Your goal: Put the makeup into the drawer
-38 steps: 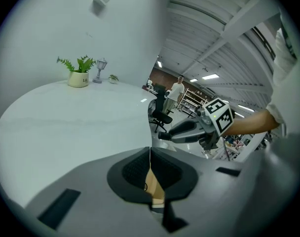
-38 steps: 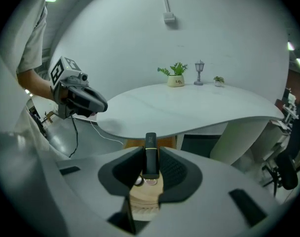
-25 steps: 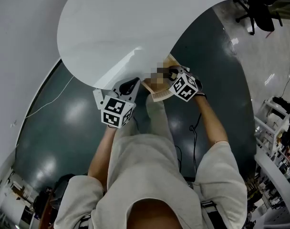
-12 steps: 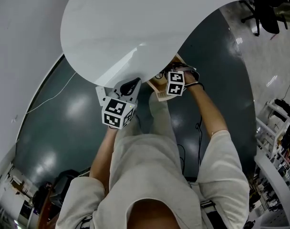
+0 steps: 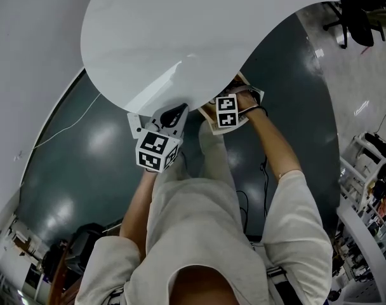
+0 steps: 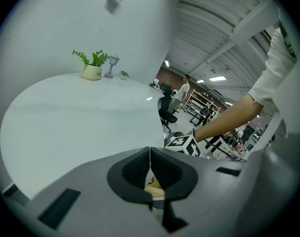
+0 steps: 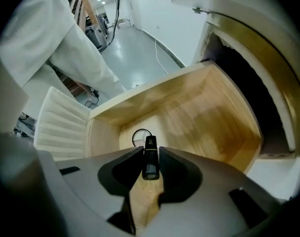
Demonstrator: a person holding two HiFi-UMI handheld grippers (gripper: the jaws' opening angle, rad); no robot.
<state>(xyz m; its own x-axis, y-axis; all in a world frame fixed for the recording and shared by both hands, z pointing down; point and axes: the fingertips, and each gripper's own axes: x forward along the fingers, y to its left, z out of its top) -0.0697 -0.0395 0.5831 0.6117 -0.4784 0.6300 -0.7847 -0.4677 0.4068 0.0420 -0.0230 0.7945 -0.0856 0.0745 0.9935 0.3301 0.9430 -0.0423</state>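
A pale wooden drawer [image 7: 214, 117] stands pulled out from under the white table [image 5: 180, 30]. My right gripper [image 7: 150, 169] points down into it, shut on a small black makeup tube [image 7: 150, 158] that stands upright between the pads. A round compact [image 7: 139, 137] lies on the drawer floor just past the tube. In the head view the right gripper [image 5: 226, 111] sits over the drawer [image 5: 209, 114], its marker cube hiding the jaws. My left gripper [image 5: 177, 110] hovers at the table edge left of the drawer, shut with nothing in it [image 6: 150, 174].
The drawer's ribbed white front [image 7: 58, 127] faces the person. A potted plant [image 6: 93, 67] and small ornaments stand at the table's far side. Dark glossy floor [image 5: 85, 157] surrounds the table, with a cable across it. Office chairs [image 5: 352, 11] stand at the far right.
My right gripper has sunk into the drawer and rolled, so another cube face shows. The left gripper has hardly moved.
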